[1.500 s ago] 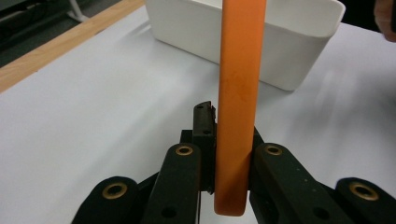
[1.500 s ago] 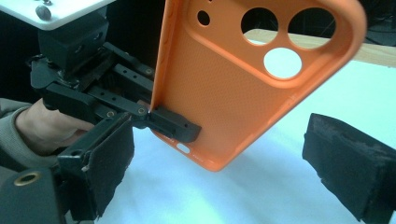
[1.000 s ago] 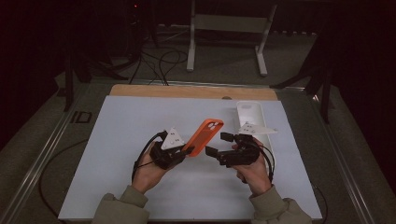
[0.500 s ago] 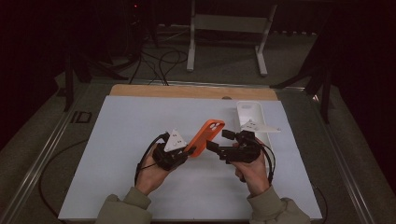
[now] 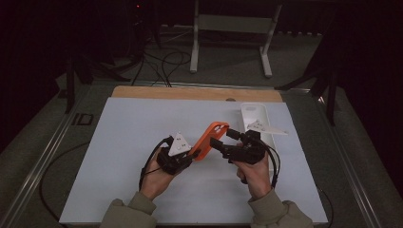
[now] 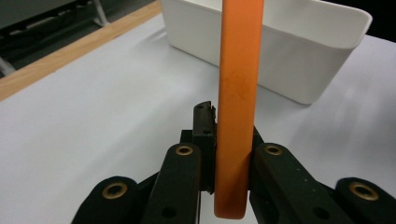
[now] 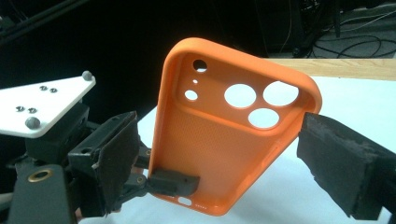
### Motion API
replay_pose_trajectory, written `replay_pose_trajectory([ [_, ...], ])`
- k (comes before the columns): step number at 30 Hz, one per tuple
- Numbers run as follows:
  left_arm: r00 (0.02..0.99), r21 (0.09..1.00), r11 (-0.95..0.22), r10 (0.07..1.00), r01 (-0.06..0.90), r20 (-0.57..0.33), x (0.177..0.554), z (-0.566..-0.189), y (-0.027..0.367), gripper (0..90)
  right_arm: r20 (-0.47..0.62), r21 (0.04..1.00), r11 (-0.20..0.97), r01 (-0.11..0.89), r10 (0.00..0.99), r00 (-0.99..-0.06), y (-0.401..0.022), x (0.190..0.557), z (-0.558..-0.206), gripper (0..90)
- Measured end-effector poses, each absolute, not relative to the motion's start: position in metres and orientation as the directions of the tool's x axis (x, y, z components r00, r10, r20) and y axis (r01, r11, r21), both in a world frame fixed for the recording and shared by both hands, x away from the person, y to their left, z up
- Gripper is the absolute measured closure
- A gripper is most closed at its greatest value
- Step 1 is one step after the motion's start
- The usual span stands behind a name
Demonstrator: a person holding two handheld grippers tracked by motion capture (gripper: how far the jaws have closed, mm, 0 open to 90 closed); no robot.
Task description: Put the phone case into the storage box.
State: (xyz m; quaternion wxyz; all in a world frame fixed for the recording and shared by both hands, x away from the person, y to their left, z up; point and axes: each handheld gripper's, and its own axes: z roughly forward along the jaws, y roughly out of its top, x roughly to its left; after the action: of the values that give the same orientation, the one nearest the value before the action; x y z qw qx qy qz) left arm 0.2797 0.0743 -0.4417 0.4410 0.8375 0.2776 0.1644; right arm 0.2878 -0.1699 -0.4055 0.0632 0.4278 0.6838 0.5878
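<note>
High view: orange phone case (image 5: 209, 140) tilted up between both claws | left gripper (image 5: 186, 159) clamped on its lower end | right gripper (image 5: 222, 141) jaws spread wide beside its upper edge, not gripping | white bin (image 5: 256, 118) just beyond right gripper | white table sheet (image 5: 128, 137) beneath, wooden edge (image 5: 190, 93) behind | dark room, metal stand (image 5: 233, 28), floor cables (image 5: 161, 61).

White bin (image 5: 256, 118) (far right) blocks; the mat (image 5: 133, 142) lies open leftward.
</note>
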Motion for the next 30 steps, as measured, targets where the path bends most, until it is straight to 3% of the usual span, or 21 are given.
replay_pose_trajectory([
  [16, 0.791, 0.832, -0.453, 0.611, 0.319, 0.029, 0.279, -0.441, 0.075, 85.7, 0.454, 0.852, -0.133, 0.507, 0.67, -0.587, -0.169, 0.291, -0.405, 8.9],
  [30, 0.813, 0.813, -0.499, 0.579, 0.3, 0.055, 0.274, -0.446, 0.059, 85.4, 0.534, 0.806, -0.218, 0.551, 0.668, -0.517, -0.16, 0.299, -0.412, 12.3],
])
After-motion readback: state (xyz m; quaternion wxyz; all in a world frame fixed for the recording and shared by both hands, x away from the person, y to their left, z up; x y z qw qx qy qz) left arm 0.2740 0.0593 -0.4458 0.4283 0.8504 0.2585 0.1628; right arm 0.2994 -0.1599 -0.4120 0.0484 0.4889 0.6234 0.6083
